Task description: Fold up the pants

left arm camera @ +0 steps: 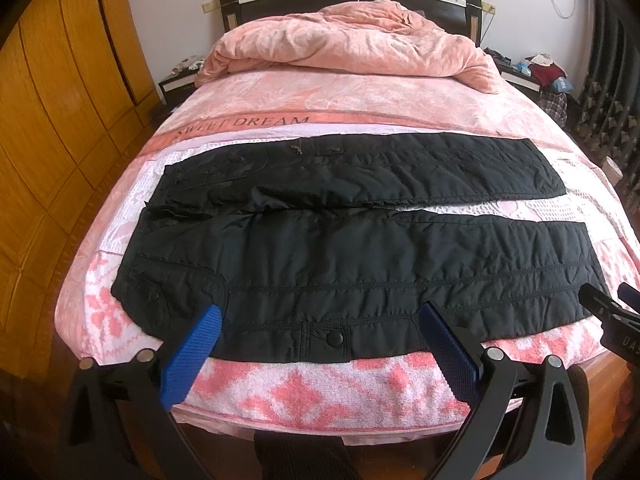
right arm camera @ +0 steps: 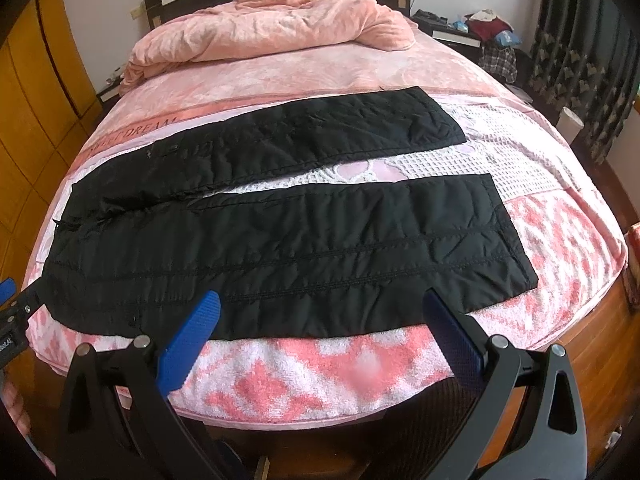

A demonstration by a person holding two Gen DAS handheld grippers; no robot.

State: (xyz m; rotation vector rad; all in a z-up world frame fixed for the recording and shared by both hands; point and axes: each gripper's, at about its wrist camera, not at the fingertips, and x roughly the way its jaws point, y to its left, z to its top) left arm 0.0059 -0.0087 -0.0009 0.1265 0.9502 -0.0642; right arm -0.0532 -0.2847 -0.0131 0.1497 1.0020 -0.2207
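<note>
Black quilted pants lie flat across the foot of the bed, waist to the left, the two legs spread apart and running right. They also show in the right wrist view. My left gripper is open with blue pads, hovering over the near edge of the pants by the waist and a snap button. My right gripper is open over the near leg's lower edge. The right gripper also shows at the right edge of the left wrist view.
The bed has a pink and white patterned cover. A bunched pink duvet lies at the head. Wooden wardrobes stand left. A cluttered nightstand and dark curtains are right.
</note>
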